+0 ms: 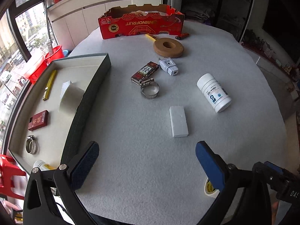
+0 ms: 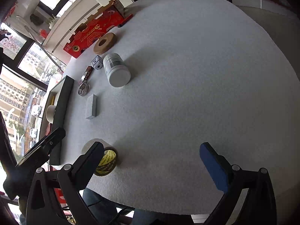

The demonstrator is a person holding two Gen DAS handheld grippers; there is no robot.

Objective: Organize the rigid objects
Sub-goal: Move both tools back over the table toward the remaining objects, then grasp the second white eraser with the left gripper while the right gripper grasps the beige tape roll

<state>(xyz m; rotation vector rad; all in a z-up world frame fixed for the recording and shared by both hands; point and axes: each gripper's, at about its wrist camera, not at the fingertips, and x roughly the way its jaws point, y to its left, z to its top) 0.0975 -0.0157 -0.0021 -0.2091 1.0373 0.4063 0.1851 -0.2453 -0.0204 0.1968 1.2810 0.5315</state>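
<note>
My left gripper (image 1: 147, 161) is open and empty above the grey felt table, just short of a white block (image 1: 178, 121). Beyond it lie a hose clamp (image 1: 150, 89), a dark lighter (image 1: 144, 72), a white plug (image 1: 168, 66), a white pill bottle (image 1: 213, 92) on its side, a wooden ring (image 1: 168, 47) and a small battery (image 1: 181, 36). A grey tray (image 1: 88, 97) at the left holds a red lighter (image 1: 38, 120), a yellow stick, a clamp and white tape. My right gripper (image 2: 151, 166) is open and empty, its left finger beside a yellow-printed tape roll (image 2: 107, 161).
A red cardboard box (image 1: 140, 23) stands at the table's far edge. Red buckets (image 1: 54, 53) and a window are off to the left. The table's right half (image 2: 196, 75) is bare felt. The left gripper's handle (image 2: 37, 150) shows at the right wrist view's left.
</note>
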